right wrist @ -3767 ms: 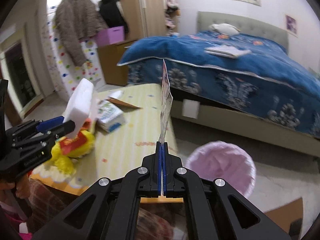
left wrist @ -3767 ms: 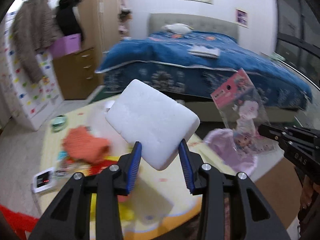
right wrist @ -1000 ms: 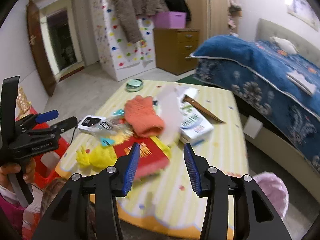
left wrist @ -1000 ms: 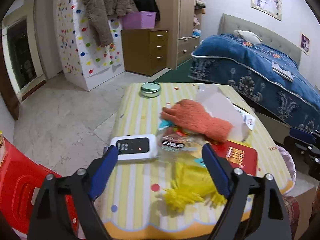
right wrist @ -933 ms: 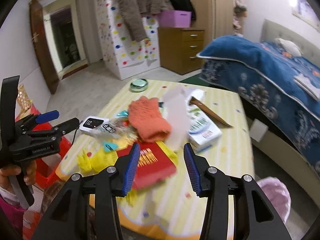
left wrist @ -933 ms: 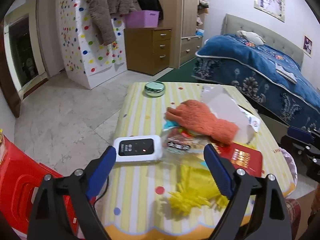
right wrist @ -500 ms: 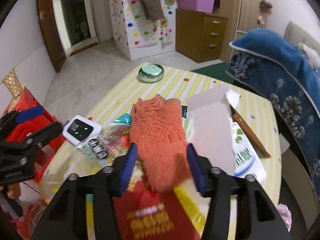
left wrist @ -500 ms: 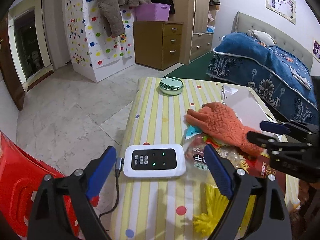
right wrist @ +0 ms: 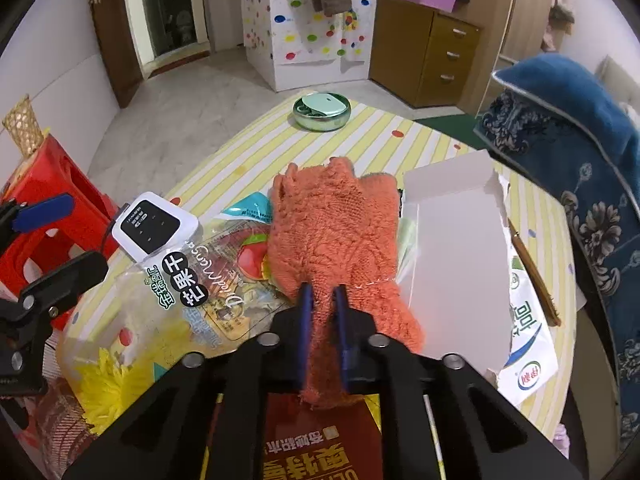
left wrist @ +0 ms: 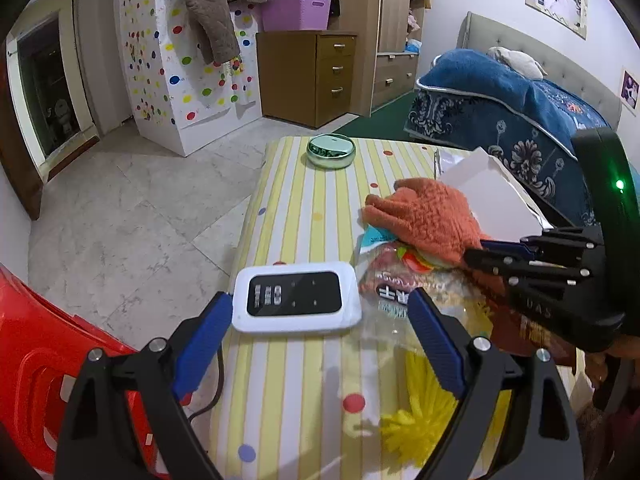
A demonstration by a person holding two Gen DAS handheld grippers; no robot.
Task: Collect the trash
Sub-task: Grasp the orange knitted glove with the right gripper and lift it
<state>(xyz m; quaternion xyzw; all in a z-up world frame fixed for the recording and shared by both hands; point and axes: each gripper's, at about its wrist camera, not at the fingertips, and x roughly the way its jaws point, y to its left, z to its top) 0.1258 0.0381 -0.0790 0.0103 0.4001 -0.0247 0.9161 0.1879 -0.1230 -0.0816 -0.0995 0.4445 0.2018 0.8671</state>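
Centre frame, right gripper (right wrist: 323, 304) jaws closing on orange knitted glove (right wrist: 340, 224); left gripper (left wrist: 320, 340) jaws spread, empty. Risk: glove drags clear snack wrapper (right wrist: 200, 280) w/ it.

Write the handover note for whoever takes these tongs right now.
Right tongs: closing, pads pinching the cuff of the orange knit glove, which lies on the litter.
Left tongs: open, empty, hovering by the white device.
On the striped table: snack bag, white card, wipes pack, red packet, yellow item, green tin.
Left: all of that litter, not yet collected.
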